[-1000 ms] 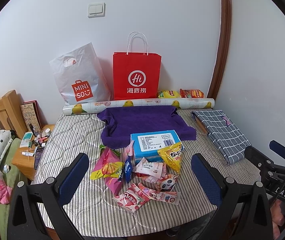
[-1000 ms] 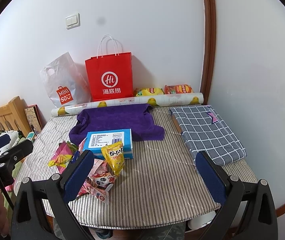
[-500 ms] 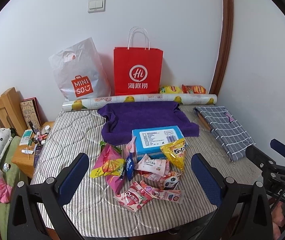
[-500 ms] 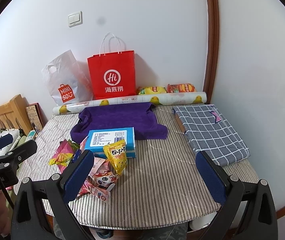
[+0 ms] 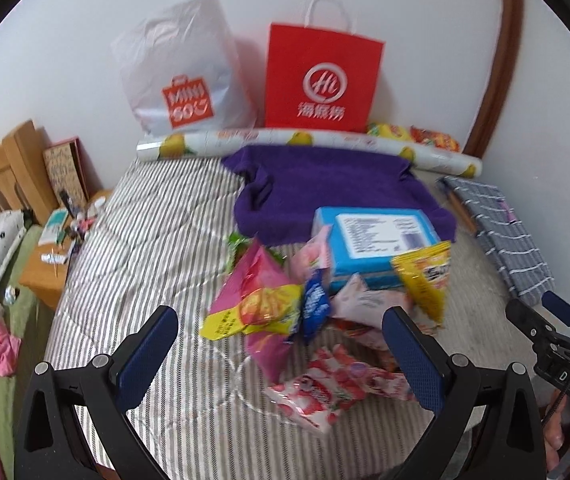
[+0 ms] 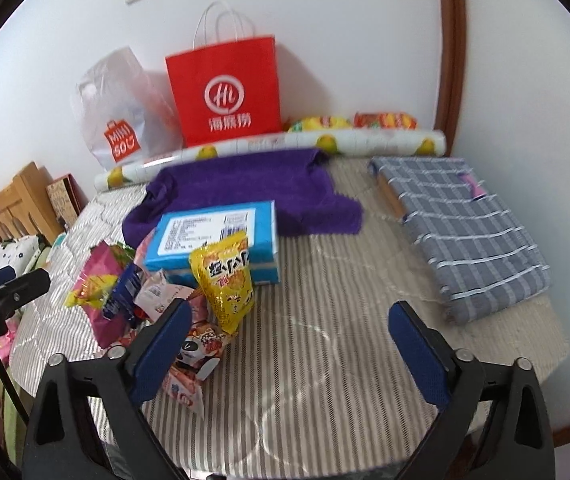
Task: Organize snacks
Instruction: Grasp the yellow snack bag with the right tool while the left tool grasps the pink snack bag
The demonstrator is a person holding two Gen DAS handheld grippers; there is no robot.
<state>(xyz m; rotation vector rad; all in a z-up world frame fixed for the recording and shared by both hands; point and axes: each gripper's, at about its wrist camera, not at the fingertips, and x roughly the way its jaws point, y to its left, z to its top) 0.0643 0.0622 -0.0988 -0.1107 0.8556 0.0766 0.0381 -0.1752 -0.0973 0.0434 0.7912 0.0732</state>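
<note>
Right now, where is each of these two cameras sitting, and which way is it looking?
Left wrist view: sits on the left tool, looking down over the snack pile toward the red paper bag; its open fingers and the right tool show.
Right wrist view: sits on the right tool, jaws closing on nothing, facing bare striped cloth; the left tool shows.
Both views share the blue box, the purple towel and the bag.

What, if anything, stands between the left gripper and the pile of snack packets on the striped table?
Nothing visible does. The left gripper, jaws wide open and empty, looks straight at the pile; the pink-and-yellow crinkly packet and the red-and-white strawberry packet lie uncovered between its fingers in view, on the striped tablecloth.
</note>
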